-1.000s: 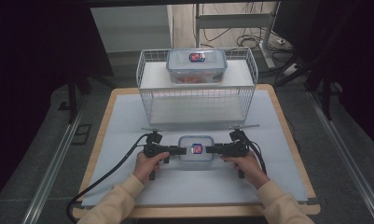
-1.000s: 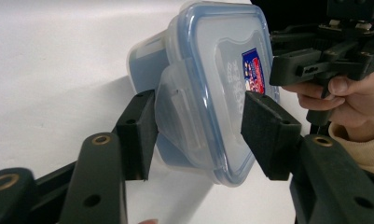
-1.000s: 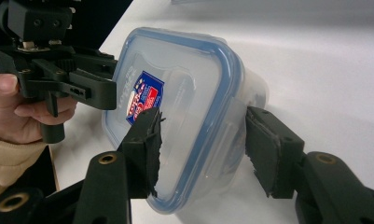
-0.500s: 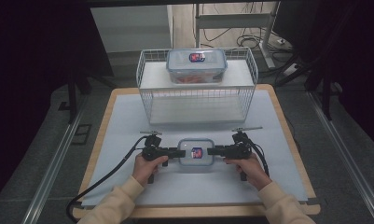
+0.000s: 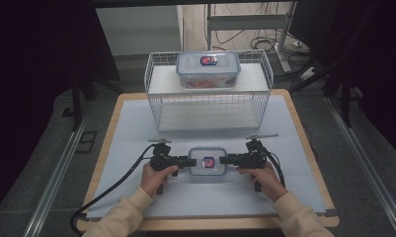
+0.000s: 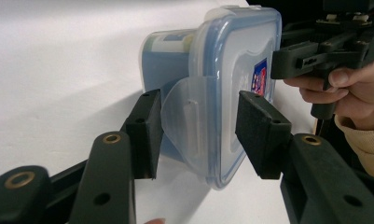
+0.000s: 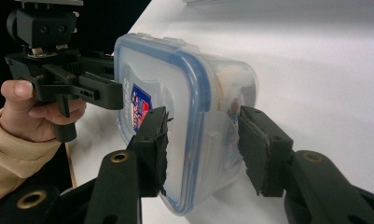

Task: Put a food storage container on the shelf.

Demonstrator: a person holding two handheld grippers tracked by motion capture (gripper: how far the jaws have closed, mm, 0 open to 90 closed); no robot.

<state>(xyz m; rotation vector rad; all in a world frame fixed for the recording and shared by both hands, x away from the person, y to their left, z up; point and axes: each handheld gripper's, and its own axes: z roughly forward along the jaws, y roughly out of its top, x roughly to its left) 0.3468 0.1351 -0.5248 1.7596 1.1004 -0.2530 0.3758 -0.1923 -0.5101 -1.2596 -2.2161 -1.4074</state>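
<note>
A clear lidded food container [image 5: 207, 162] with a blue seal and a red-blue sticker lies on the white mat near the front of the table. My left gripper [image 5: 191, 161] holds its left end and my right gripper [image 5: 223, 159] its right end, both level and facing each other. In the left gripper view the container [image 6: 231, 70] stands between the jaws, and my left gripper [image 6: 198, 135] presses on the latch flap and lid. In the right gripper view my right gripper [image 7: 203, 149] clamps lid and base of the container [image 7: 175, 84]. Both pairs of jaws have just been closing on it.
A white wire basket rack [image 5: 210, 106] stands at the back of the mat, with a second lidded container [image 5: 208, 69] on its top shelf. The wooden table edge [image 5: 111, 128] frames the mat. Cables trail from both grippers toward the front.
Both grippers have closed onto the ends of the front container. The hands have barely shifted and the container lies in the same spot.
</note>
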